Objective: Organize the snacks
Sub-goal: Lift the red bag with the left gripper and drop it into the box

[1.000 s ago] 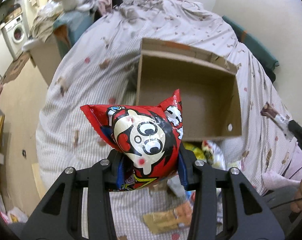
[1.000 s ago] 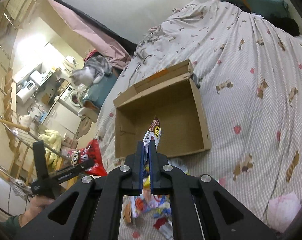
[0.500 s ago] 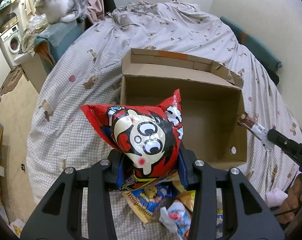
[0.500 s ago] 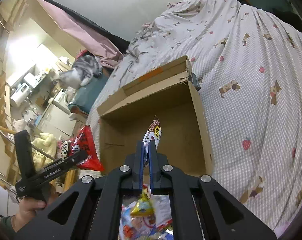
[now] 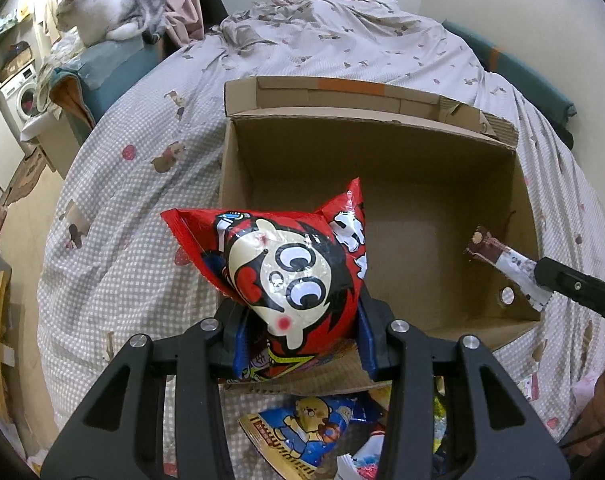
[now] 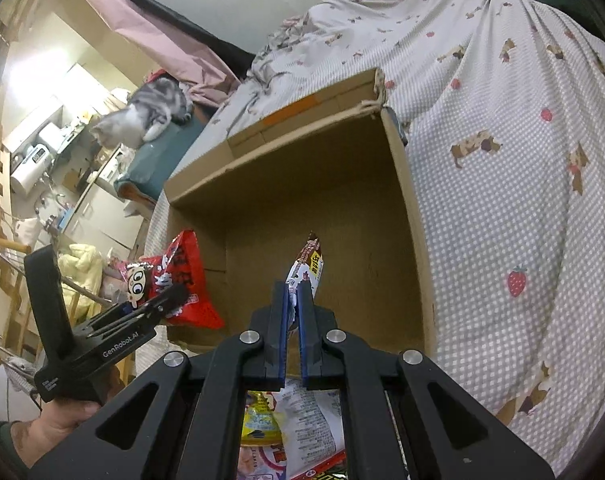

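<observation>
Spread over the bed (image 5: 302, 60) is a checked quilt printed with little dogs and strawberries, and on it sits an open cardboard box (image 5: 382, 152), its floor bare. Your left tongs (image 5: 298, 328) are clamped on a puffy red snack bag (image 5: 286, 264) with a cartoon face; the bag hangs at the box's near left corner, partly over the rim. Your right tongs (image 6: 293, 300) are pinched nearly together on a slim brown-and-white snack bar (image 6: 308, 264), which points forward over the inside of the box, above its floor. From the left wrist view that bar (image 5: 502, 260) juts in over the box's right wall. Just in front of the box, on the quilt, lies a heap of loose snack packets (image 5: 314, 432), among them a blue one with a yellow bear. Beyond the bed, on a teal cushion (image 5: 114, 64), a grey-and-white cat (image 5: 110, 24) is lying, with a washing machine (image 5: 20, 96) farther off to the left
</observation>
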`<state>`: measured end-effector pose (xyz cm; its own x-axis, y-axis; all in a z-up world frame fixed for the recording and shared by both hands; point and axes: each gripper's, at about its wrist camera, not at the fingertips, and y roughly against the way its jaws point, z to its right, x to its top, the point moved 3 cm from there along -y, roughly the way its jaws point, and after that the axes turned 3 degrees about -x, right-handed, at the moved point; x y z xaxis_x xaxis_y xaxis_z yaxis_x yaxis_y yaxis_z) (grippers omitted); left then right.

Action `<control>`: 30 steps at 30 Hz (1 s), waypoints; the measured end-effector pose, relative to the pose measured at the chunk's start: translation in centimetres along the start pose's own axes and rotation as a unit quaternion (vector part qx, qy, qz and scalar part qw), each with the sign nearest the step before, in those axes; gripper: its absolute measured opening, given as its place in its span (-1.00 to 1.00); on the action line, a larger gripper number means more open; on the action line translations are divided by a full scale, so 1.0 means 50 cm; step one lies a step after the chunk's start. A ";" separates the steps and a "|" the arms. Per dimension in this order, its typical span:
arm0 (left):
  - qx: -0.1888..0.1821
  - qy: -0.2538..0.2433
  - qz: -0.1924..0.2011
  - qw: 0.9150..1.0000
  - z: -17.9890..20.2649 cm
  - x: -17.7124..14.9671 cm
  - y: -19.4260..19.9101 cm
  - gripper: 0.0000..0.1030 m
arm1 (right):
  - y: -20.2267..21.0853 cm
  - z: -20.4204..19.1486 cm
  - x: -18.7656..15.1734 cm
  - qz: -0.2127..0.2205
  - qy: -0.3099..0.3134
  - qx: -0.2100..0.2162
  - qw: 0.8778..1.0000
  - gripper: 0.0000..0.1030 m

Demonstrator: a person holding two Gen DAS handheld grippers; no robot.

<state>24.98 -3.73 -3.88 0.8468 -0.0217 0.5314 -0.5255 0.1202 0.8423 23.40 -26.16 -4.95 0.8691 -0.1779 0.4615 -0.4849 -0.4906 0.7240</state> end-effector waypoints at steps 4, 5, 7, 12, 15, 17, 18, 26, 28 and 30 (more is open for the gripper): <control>-0.012 0.001 -0.001 1.000 0.004 -0.003 -0.005 -0.25 | -0.018 0.002 -0.003 -0.011 -0.003 0.003 1.000 -0.91; -0.013 -0.001 -0.003 1.000 0.006 -0.004 -0.007 -0.24 | -0.023 0.002 -0.004 -0.016 -0.005 0.005 1.000 -0.91; -0.016 -0.003 -0.004 1.000 0.008 -0.006 -0.008 -0.24 | -0.029 0.001 -0.007 -0.021 -0.005 0.005 1.000 -0.91; -0.017 -0.013 0.002 1.000 0.014 -0.007 -0.005 -0.20 | -0.043 0.007 -0.013 -0.040 -0.014 -0.002 0.999 -0.90; -0.021 -0.011 0.004 1.000 0.011 -0.011 -0.005 -0.20 | -0.043 0.008 -0.012 -0.039 -0.016 0.000 0.999 -0.90; -0.021 -0.010 0.002 1.000 0.012 -0.012 -0.005 -0.19 | -0.043 0.009 -0.011 -0.039 -0.021 0.005 0.999 -0.85; -0.020 -0.010 0.001 1.000 0.011 -0.013 -0.006 -0.19 | -0.043 0.010 -0.010 -0.039 -0.022 0.006 0.999 -0.81; -0.021 -0.008 0.009 1.000 0.009 -0.012 0.009 0.66 | -0.041 0.015 -0.005 -0.037 -0.025 -0.002 0.999 -0.80; -0.020 -0.008 0.016 1.000 0.008 -0.010 0.015 0.71 | -0.039 0.011 -0.005 -0.037 -0.020 -0.007 0.999 -0.62; -0.016 -0.010 0.018 1.000 0.009 -0.009 0.017 0.71 | -0.037 0.006 -0.005 -0.033 -0.012 -0.006 0.999 -0.28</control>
<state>24.13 -4.04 -3.35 0.8251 -0.0368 0.5638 -0.5528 0.1532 0.8191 24.11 -25.45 -6.54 0.9010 -0.1666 0.4005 -0.4281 -0.4908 0.7588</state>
